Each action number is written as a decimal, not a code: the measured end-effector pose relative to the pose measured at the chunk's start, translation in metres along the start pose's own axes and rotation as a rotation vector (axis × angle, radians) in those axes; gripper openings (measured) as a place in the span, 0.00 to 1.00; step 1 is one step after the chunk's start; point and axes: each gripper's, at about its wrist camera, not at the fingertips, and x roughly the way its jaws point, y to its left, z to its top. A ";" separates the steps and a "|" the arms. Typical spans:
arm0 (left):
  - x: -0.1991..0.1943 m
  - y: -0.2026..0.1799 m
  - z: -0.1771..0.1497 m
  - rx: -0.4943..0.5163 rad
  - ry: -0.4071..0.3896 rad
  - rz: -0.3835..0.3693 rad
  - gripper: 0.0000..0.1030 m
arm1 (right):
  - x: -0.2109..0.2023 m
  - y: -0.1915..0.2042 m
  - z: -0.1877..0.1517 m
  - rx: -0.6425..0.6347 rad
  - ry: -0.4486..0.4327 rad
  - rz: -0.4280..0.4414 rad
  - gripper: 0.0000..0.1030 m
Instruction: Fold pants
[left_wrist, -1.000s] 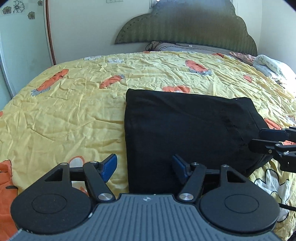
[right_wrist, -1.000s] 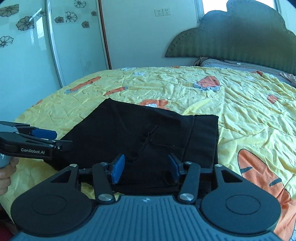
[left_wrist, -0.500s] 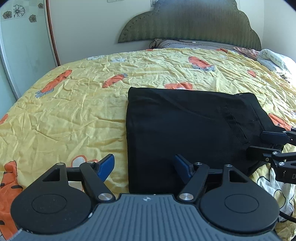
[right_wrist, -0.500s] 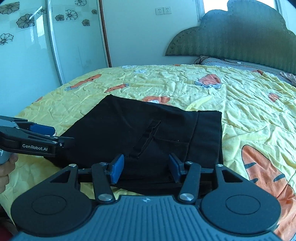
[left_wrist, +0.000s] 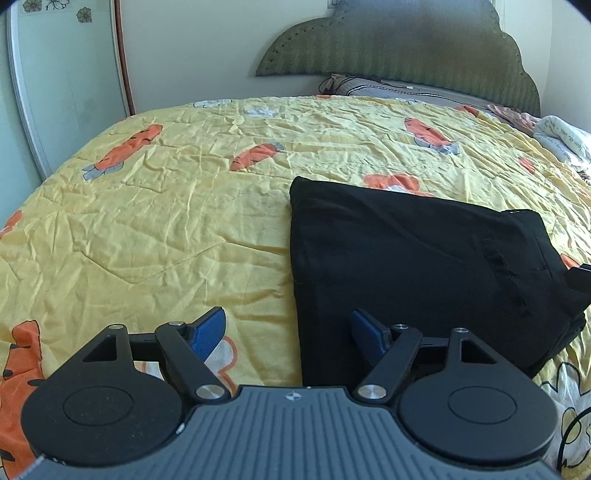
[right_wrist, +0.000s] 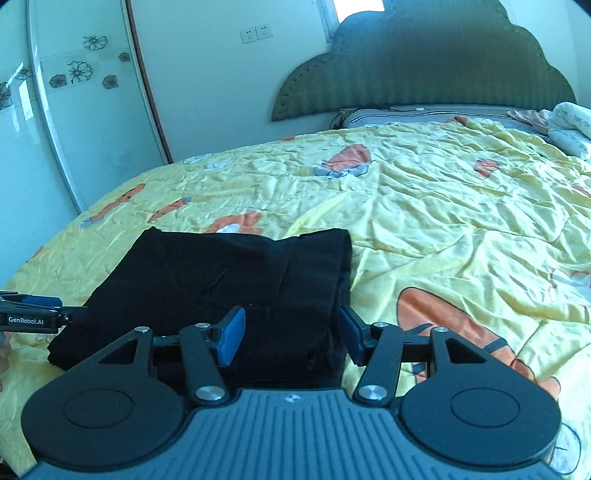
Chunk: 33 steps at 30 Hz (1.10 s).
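Pants (left_wrist: 406, 266): matt black cloth, smooth, little sheen. Bedspread (left_wrist: 166, 221): yellow cloth, slight sheen, finely creased. Headboard (right_wrist: 424, 74): dull green padded fabric, ribbed. Wardrobe doors (right_wrist: 85, 122): glossy panels. Left gripper (left_wrist: 288, 332) fingers (left_wrist: 207, 330): textured blue pads, matt black plastic arms, bright metal pivots.

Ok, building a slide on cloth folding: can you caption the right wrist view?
Open right gripper poised over folded black pants on a yellow carrot-print bedspread.

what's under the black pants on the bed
The folded pants lie flat on the yellow carrot-print quilt, which shows all around them. Whatever is directly beneath the fabric is covered.
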 end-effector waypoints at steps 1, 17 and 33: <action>0.000 -0.001 0.001 0.004 -0.004 0.011 0.76 | -0.001 -0.001 -0.001 0.011 -0.008 0.005 0.53; 0.001 -0.014 0.000 0.004 0.030 0.017 0.77 | 0.001 0.020 -0.005 -0.001 -0.021 0.044 0.61; 0.003 -0.017 -0.002 0.015 0.031 0.050 0.83 | 0.005 0.041 -0.012 -0.078 -0.007 0.059 0.62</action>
